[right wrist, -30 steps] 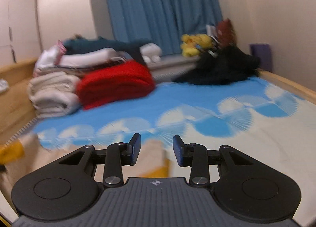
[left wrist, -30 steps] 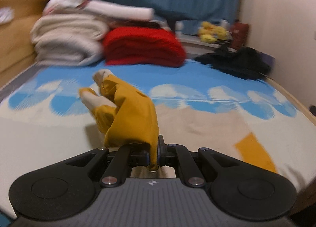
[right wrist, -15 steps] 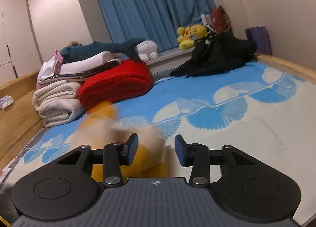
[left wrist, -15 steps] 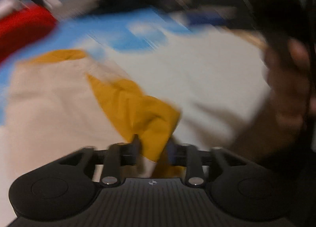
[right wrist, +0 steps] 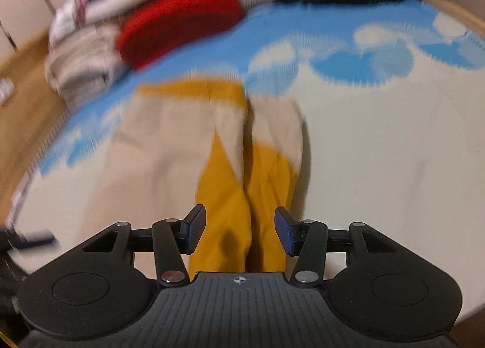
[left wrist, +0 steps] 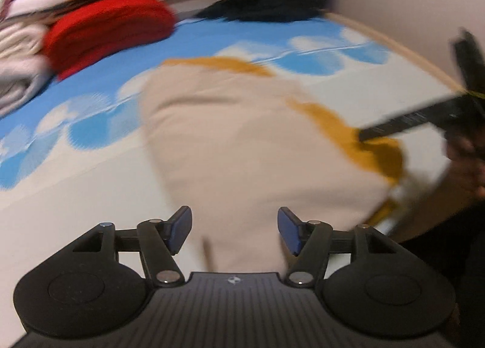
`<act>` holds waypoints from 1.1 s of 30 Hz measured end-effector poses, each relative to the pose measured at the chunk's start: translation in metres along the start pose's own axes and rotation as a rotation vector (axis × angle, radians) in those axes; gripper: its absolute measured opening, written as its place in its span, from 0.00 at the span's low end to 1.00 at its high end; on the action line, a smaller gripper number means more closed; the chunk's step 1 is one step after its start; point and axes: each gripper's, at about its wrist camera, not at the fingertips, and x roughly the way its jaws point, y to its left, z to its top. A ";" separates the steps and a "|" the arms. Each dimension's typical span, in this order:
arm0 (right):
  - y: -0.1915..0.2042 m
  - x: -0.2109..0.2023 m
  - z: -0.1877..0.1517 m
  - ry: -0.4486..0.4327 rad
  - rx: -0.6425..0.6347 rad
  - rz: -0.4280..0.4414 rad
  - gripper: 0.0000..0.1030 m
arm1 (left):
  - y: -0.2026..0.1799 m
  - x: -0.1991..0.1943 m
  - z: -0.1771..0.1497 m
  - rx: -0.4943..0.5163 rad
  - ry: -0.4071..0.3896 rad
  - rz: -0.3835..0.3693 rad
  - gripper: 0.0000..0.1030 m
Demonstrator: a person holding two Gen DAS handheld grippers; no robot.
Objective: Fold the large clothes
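The beige and mustard garment [left wrist: 257, 142] is spread on the bed [left wrist: 75, 196]; both the left gripper [left wrist: 233, 231] and right gripper [right wrist: 239, 231] are opening, fingers spread above it, nothing pinched.

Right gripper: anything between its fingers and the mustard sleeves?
Nothing visible. The right gripper, opening, hangs directly over the mustard sleeves of the beige garment, with no other item in between.

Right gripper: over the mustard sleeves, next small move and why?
Probably lower the right gripper and pinch the mustard sleeve ends. Its jaws are opening with nothing pressed between them, and both sleeves lie side by side on the beige garment directly under the fingers. The left gripper is also opening, holding nothing.
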 end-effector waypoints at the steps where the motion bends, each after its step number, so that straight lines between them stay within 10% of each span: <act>1: 0.005 0.004 -0.004 0.020 -0.016 -0.011 0.50 | 0.007 0.004 -0.003 -0.023 0.000 0.013 0.69; 9: 0.037 0.012 -0.031 0.061 -0.153 -0.103 0.39 | 0.040 0.029 -0.015 -0.161 -0.013 0.012 0.74; 14: 0.047 0.009 -0.032 0.035 -0.203 -0.128 0.02 | 0.032 0.016 -0.023 -0.162 -0.018 -0.017 0.75; 23: 0.024 -0.077 -0.030 -0.184 -0.091 -0.027 0.01 | 0.041 0.021 -0.014 -0.289 -0.023 -0.109 0.77; 28: -0.001 -0.068 -0.048 -0.062 -0.070 -0.147 0.01 | 0.031 0.026 -0.013 -0.276 0.002 -0.169 0.77; 33: -0.005 -0.036 -0.052 0.039 -0.096 -0.191 0.01 | 0.015 0.064 -0.033 -0.196 0.195 -0.094 0.79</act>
